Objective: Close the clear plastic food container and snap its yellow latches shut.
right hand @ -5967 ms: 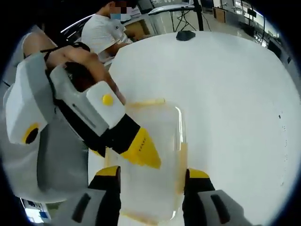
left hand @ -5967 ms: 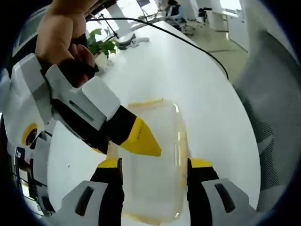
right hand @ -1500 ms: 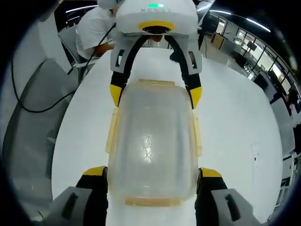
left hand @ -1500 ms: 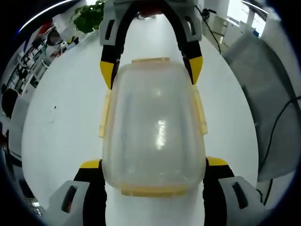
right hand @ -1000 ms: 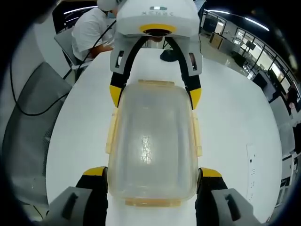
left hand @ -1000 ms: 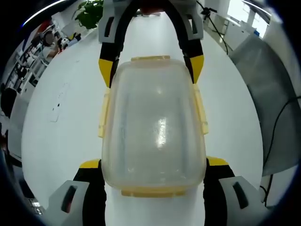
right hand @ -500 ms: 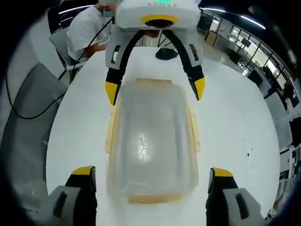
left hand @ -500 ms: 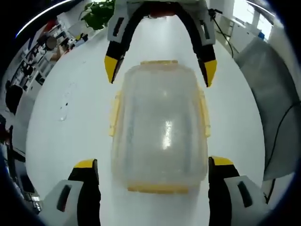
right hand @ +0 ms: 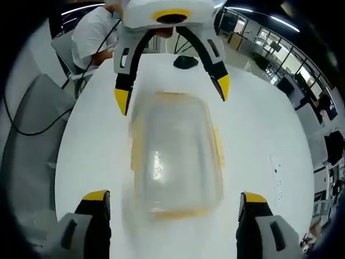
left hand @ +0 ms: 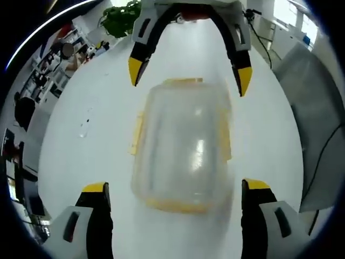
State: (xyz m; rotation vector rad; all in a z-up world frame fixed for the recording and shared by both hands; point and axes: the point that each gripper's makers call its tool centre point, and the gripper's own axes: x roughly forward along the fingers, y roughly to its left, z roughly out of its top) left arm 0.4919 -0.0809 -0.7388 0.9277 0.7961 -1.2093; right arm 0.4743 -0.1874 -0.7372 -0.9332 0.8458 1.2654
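Change: we see both pairs of jaws, snug against the box a second ago, now spread wide and clear of it.
Left gripper point(left hand: 173, 189): open, holding nothing; tips flank the box's near end.
Right gripper point(right hand: 171, 198): open too, holding nothing, facing the left one across the box.
Box point(left hand: 182, 145): lid on, yellow latches point(left hand: 136, 134) along its sides, resting on the white table point(left hand: 91, 162) between the grippers.
Beyond: a grey chair point(right hand: 32, 124), a person seated point(right hand: 94, 32).

Lighting: bright, even overhead light on the white surface point(left hand: 97, 108) — soft, faint shadows. Glare: a white highlight streak on the clear container point(left hand: 183, 145) lid. Blur: container edges smeared in both views, worst in the right gripper view. Distortion: strong fisheye bending toward the edges.
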